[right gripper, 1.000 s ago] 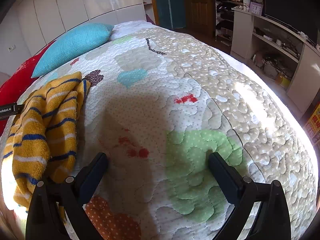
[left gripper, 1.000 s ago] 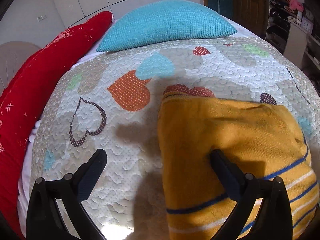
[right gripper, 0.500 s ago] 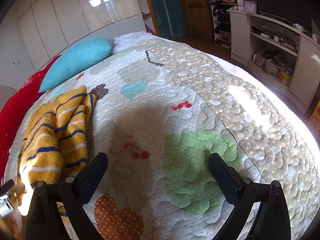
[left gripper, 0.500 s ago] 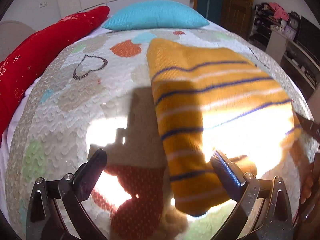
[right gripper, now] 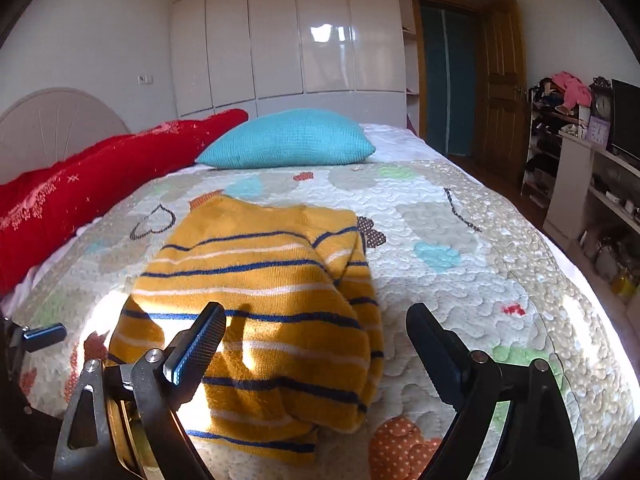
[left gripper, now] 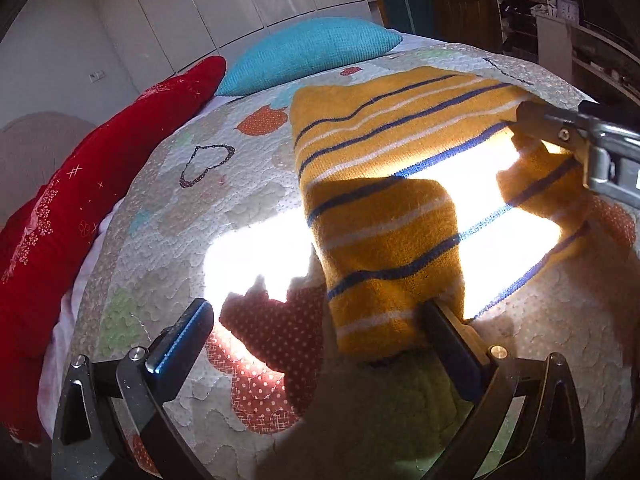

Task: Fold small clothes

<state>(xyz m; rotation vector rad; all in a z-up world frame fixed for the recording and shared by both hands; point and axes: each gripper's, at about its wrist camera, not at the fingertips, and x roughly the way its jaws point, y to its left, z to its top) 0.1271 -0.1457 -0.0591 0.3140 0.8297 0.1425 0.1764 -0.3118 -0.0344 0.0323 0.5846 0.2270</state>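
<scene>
Sweater (right gripper: 260, 304) half-folded on bed (right gripper: 460, 264); both grippers (left gripper: 320, 344) (right gripper: 316, 344) wide open, empty. Next: grab the 6 o'clock hem.

No readable text or labels.

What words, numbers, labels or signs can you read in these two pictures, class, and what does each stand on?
No text here can be read.
Clock at the far right: its numerals are too small to read.
White label on the right gripper: cut off by the picture's edge, unreadable.
Striped sweater: no print or tag shows.
</scene>
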